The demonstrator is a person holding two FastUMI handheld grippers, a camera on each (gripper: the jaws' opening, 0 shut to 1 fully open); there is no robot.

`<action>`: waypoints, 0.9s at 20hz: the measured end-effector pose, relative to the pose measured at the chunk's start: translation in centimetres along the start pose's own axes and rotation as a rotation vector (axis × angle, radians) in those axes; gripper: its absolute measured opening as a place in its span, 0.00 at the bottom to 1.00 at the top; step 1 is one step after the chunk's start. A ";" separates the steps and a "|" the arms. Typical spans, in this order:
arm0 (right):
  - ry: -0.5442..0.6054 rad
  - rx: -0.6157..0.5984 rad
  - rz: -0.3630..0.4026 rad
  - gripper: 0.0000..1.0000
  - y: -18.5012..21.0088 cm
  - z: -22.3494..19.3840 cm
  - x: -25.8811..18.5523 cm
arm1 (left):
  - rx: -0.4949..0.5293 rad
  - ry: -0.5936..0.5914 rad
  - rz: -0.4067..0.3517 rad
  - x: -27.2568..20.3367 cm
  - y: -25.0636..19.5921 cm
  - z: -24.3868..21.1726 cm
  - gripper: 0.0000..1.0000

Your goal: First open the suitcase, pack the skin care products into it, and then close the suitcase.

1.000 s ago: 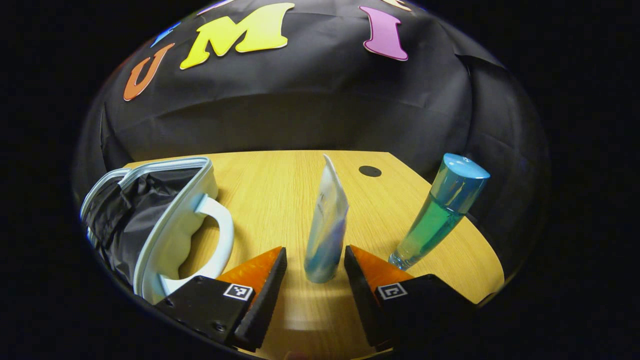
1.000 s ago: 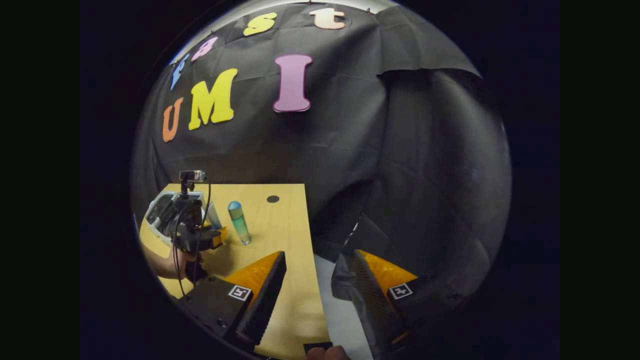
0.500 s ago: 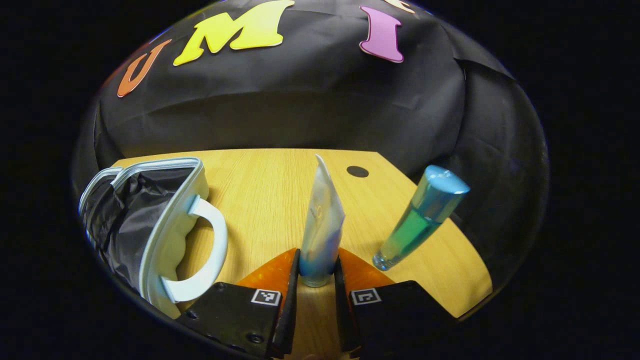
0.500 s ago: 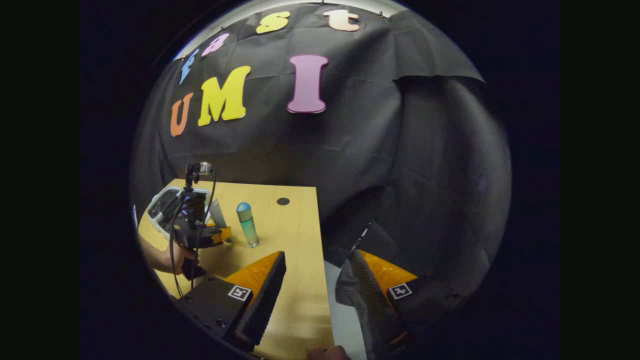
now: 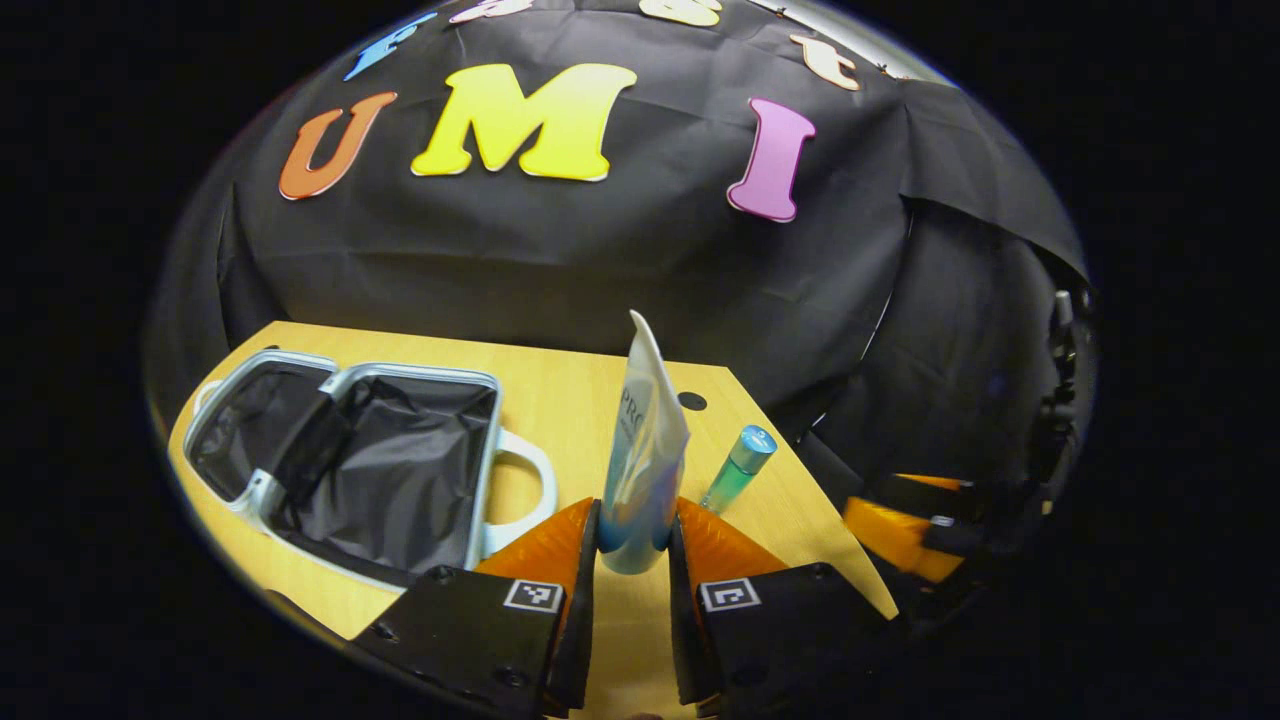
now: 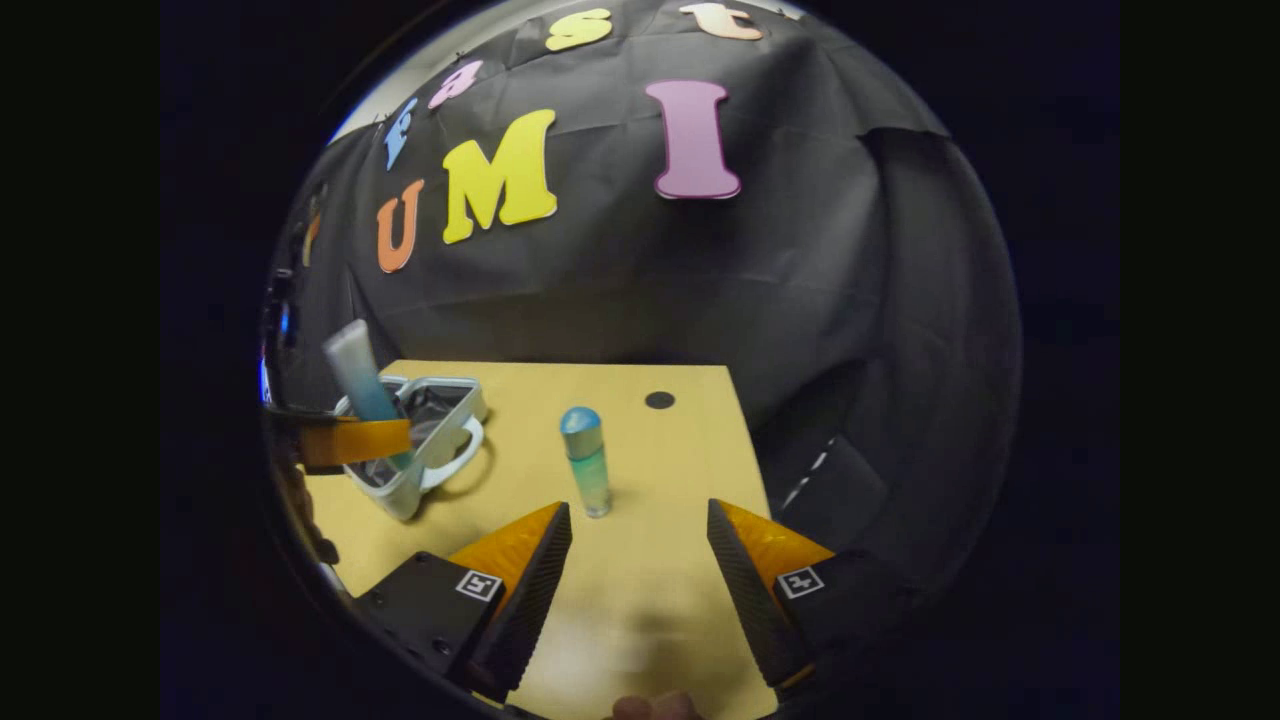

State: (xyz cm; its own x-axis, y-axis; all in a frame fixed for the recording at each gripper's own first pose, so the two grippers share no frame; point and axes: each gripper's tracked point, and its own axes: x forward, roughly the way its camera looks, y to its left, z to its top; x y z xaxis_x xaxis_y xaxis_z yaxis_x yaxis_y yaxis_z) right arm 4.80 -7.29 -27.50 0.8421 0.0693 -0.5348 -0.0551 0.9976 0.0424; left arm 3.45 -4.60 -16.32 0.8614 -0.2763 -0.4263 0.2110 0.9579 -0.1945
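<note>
My left gripper point(image 5: 633, 545) is shut on the lower end of a white-and-blue tube point(image 5: 641, 455) and holds it upright in the air above the table. Down to its left lies the open pale suitcase point(image 5: 345, 460), its dark lining showing and its handle toward me. A green bottle with a blue cap point(image 5: 736, 467) stands on the table to the right of the tube. In the right gripper view the bottle point(image 6: 586, 472) stands just ahead of my open right gripper point(image 6: 638, 525), slightly to the left. The tube point(image 6: 359, 375) hangs over the suitcase point(image 6: 425, 440) at far left.
The wooden table point(image 6: 650, 470) ends close on the right, with dark cloth beyond its edge. A small black disc point(image 6: 659, 400) is set in the tabletop near the back. The other gripper point(image 5: 905, 520) shows low at right in the left gripper view.
The left gripper closed on the tube and has lifted it off the table. The right gripper has swung left toward the bottle, which now stands just ahead of it.
</note>
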 end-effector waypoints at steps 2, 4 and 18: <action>0.027 0.010 0.016 0.81 1.5 -1.1 3.2 | 0.009 -0.017 0.056 -3.2 1.9 1.2 0.36; 0.043 0.005 0.023 0.81 2.5 -1.8 6.1 | 0.004 -0.036 0.115 -5.9 4.1 1.9 0.36; 0.181 -0.028 -0.052 0.39 3.0 -5.3 15.2 | -0.146 -0.017 0.306 -13.3 15.5 1.5 0.35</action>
State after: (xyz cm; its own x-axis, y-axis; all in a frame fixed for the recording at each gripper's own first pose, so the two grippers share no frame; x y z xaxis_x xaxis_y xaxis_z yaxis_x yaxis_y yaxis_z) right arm 14.53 -3.19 -39.99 0.7344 0.0154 -0.6785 -0.0316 0.9994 -0.0114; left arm -4.04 13.99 -12.34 0.8823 0.0249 -0.4701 -0.1257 0.9748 -0.1843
